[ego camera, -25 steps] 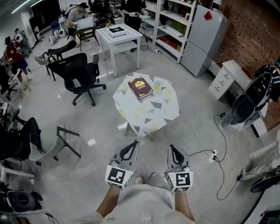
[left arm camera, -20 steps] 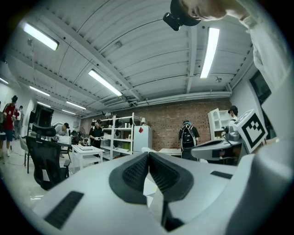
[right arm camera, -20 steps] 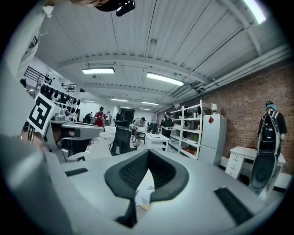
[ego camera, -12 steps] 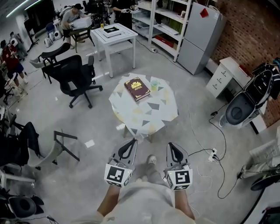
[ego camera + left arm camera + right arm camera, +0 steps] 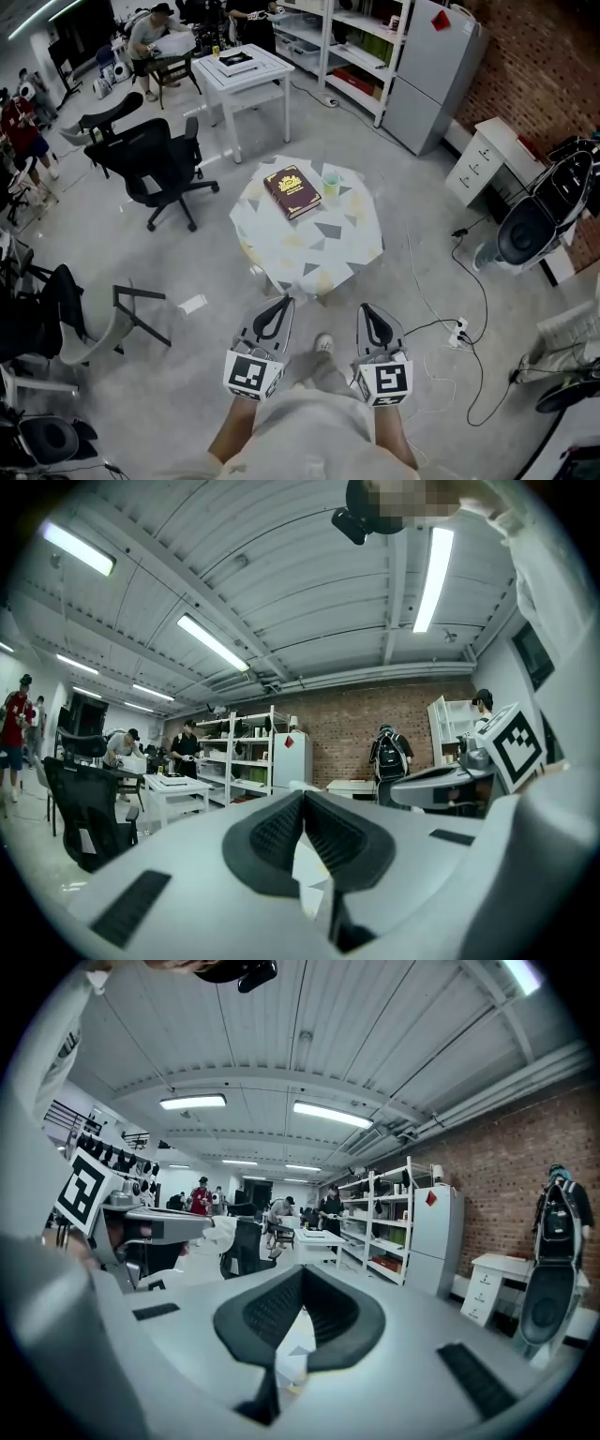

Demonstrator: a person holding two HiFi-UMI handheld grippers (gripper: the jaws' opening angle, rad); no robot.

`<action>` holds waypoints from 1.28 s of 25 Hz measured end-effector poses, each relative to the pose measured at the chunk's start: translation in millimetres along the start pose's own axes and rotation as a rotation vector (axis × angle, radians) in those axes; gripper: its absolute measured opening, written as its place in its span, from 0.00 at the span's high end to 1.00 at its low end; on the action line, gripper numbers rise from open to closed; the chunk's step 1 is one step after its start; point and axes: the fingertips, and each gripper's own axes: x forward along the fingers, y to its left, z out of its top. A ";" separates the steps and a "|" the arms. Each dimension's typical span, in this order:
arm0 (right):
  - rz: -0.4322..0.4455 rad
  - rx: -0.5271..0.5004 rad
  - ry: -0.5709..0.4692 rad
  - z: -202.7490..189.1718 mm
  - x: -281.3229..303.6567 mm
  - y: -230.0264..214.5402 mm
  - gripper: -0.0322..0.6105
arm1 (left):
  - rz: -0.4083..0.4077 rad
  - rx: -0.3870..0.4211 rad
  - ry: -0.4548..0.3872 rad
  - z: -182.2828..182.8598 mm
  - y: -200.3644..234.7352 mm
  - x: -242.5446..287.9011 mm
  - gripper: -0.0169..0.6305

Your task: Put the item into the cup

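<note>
Book (image 5: 292, 191) lies on the far-left part of the counter (image 5: 319, 251), cup (image 5: 331, 183) just right of it by the far edge. Left tongs (image 5: 284, 305) and right tongs (image 5: 366, 311) sit side by side, nearer, well apart from the counter.

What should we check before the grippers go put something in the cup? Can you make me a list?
1. Cup on the table: ok, it stands beside the book.
2. Item to drop in spotted: cannot tell, only the book shows near the cup.
3. Left gripper free: ok, jaws together, nothing between them.
4. Right gripper free: ok, jaws together, empty.
5. Close enough to reach: not ok, both grippers are held short of the table, with bare floor between.
</note>
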 end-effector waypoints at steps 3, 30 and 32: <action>0.006 0.005 0.006 -4.4 12.4 -8.4 0.94 | 0.006 -0.002 0.005 -2.8 4.7 12.8 0.95; 0.078 0.067 0.030 -3.2 121.0 -106.6 0.94 | 0.072 0.022 0.072 3.7 31.0 141.2 0.95; 0.085 0.070 0.028 -2.7 128.3 -112.5 0.94 | 0.074 0.029 0.071 6.8 31.7 150.9 0.95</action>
